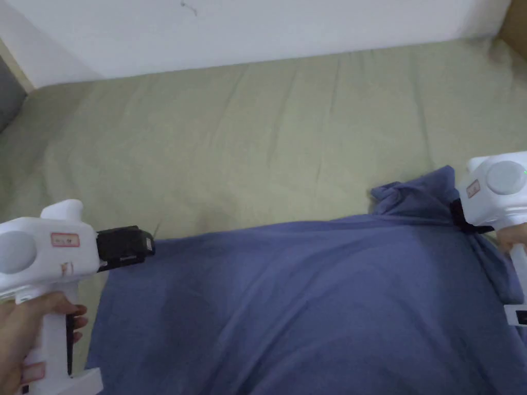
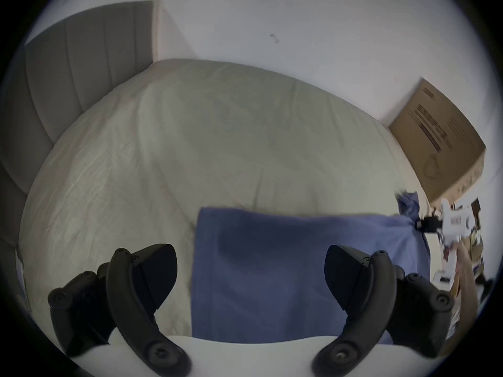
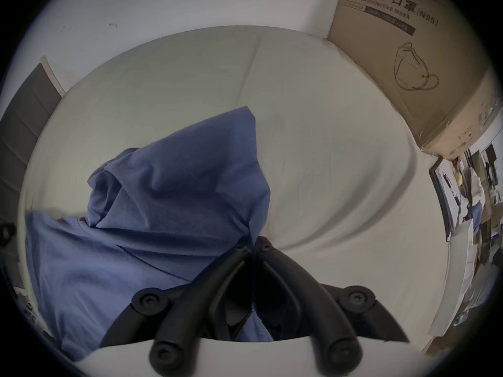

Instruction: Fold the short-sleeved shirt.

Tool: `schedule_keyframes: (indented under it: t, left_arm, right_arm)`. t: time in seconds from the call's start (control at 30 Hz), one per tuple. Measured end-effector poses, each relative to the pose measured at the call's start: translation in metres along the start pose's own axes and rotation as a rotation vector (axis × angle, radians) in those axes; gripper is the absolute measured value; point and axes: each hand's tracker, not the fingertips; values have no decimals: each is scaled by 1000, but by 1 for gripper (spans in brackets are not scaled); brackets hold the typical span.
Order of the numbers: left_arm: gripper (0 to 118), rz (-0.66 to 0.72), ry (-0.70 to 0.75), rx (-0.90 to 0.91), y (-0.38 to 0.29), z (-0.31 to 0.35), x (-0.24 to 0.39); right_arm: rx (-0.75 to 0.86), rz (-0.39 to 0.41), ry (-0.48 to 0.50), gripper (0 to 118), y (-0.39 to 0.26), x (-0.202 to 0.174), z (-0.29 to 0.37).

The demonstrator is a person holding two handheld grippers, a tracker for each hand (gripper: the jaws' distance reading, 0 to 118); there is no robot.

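Note:
A blue short-sleeved shirt (image 1: 309,298) lies spread over the near half of a pale green bed sheet (image 1: 267,133). My left gripper (image 2: 250,271) is open, its jaws wide apart just above the shirt's (image 2: 272,268) left edge; in the head view it (image 1: 149,246) sits at the shirt's far left corner. My right gripper (image 3: 253,247) is shut on the shirt (image 3: 168,187) at its right side, where the cloth bunches up into a peak (image 1: 411,198). That gripper's white body (image 1: 496,193) shows at the right edge of the head view.
A white wall (image 1: 247,31) runs along the far side of the bed. A cardboard box (image 3: 413,64) stands at the bed's far right corner. A grey padded headboard (image 2: 68,70) is at the left. The far half of the sheet is bare.

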Motion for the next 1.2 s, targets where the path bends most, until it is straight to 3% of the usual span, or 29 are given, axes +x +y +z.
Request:
schedule_keyframes:
  t: [0.17, 0.23, 0.3, 0.4, 0.5, 0.6, 0.77, 0.97, 1.2]
  left_arm:
    - [109, -45, 51, -104, 15, -46, 8]
    - [94, -48, 89, -214, 6, -68, 16]
    - [92, -172, 157, -131, -6, -71, 31]
    - [61, -217, 210, -139, -3, -63, 49]
    - [2, -220, 215, -146, 7, -59, 59]
    - [2, -163, 195, -145, 14, -45, 62]
    - [2, -223, 143, -59, 29, 19, 75]
    - [2, -253, 113, 159, 65, 143, 96]
    - [2, -251, 88, 377, 111, 273, 124]
  right_arm:
    - [-1, -4, -4, 0, -1, -1, 0]
    - [-1, -6, 0, 0, 0, 0, 0]
    - [-5, -12, 4, 0, 2, 1, 2]
    - [-1, -12, 10, 0, 4, 3, 11]
    - [37, -70, 44, 0, 6, 10, 27]
    - [64, -153, 161, 0, 9, 25, 56]
    - [161, -146, 195, 0, 18, 35, 128]
    - [309, -145, 239, 0, 20, 47, 235]
    - [513, -191, 280, 0, 37, 65, 373]
